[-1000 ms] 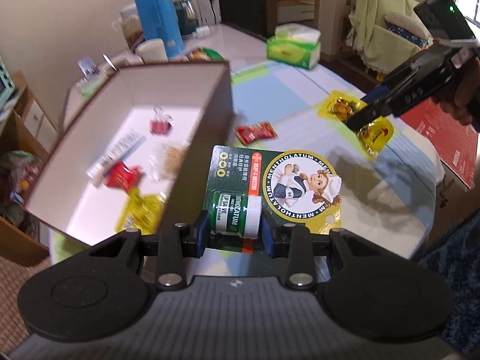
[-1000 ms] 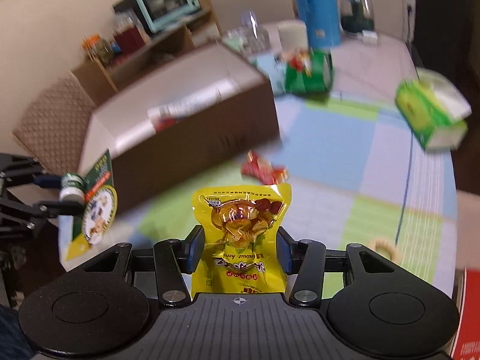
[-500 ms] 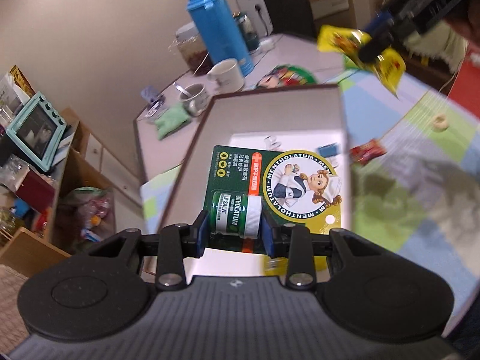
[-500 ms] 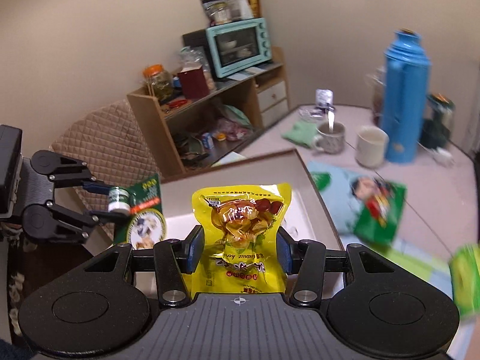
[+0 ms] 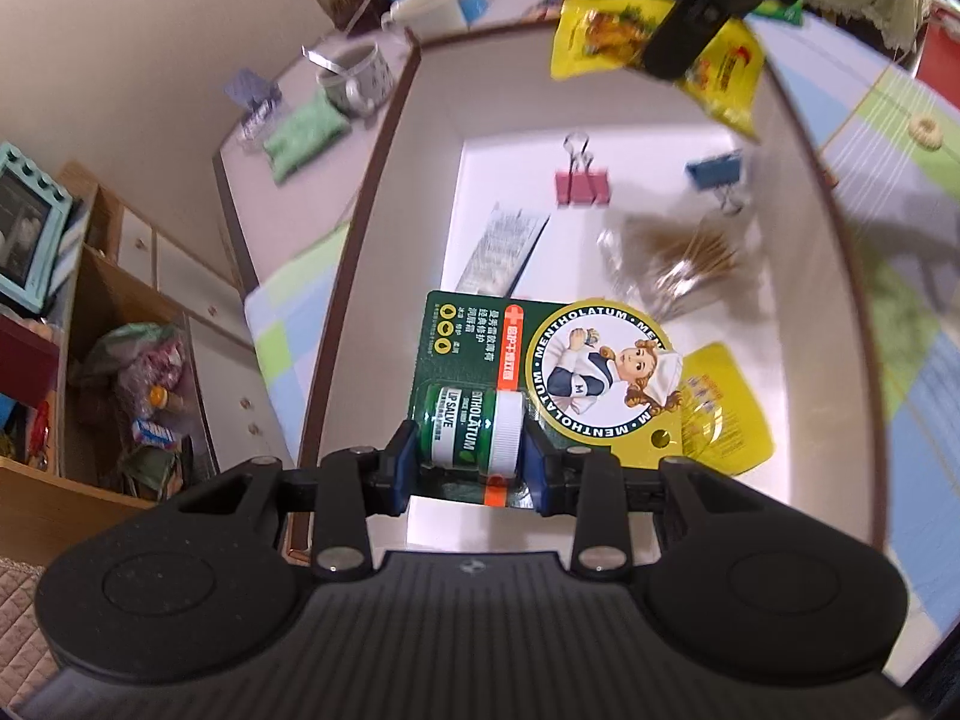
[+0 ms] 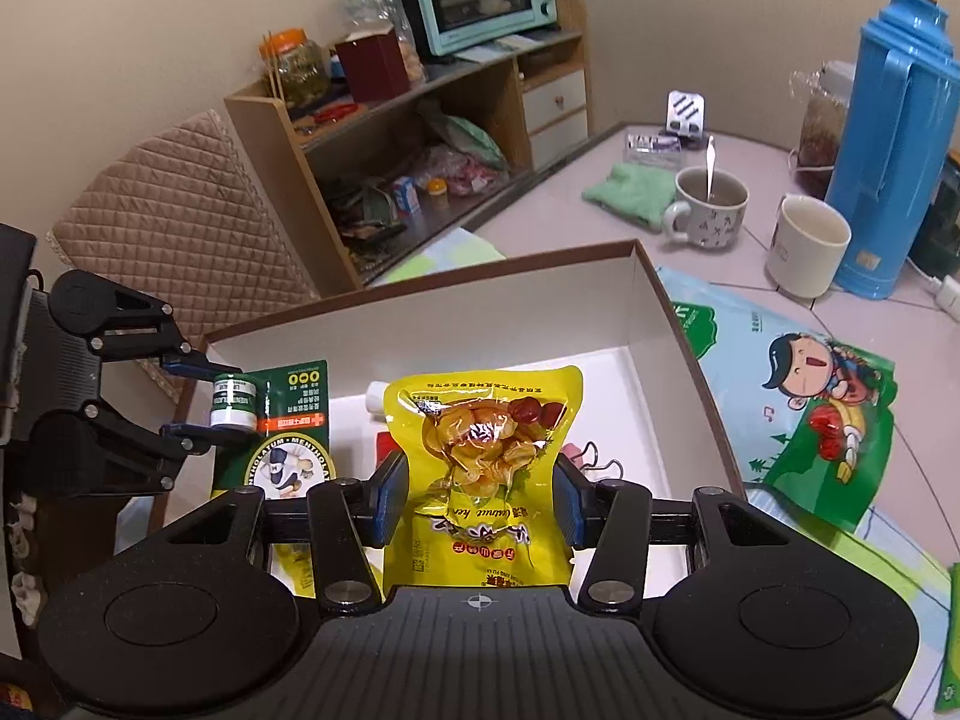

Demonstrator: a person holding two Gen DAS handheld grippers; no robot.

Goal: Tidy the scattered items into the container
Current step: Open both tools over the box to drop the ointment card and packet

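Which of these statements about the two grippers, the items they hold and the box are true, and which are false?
1. The left gripper grips a green lip salve blister card. True.
2. The right gripper is empty. False: it is shut on a yellow snack pouch.
3. The brown cardboard box with white inside holds a pink binder clip. True.
4. The blue thermos flask stands inside the box. False: it stands on the table beyond it.

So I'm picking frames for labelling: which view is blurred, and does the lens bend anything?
Left wrist view: motion blur smears the toothpick bag and the yellow snack pouch, while the lip salve card stays sharp; the box rim bows. Right wrist view: sharp throughout, box walls only mildly curved.
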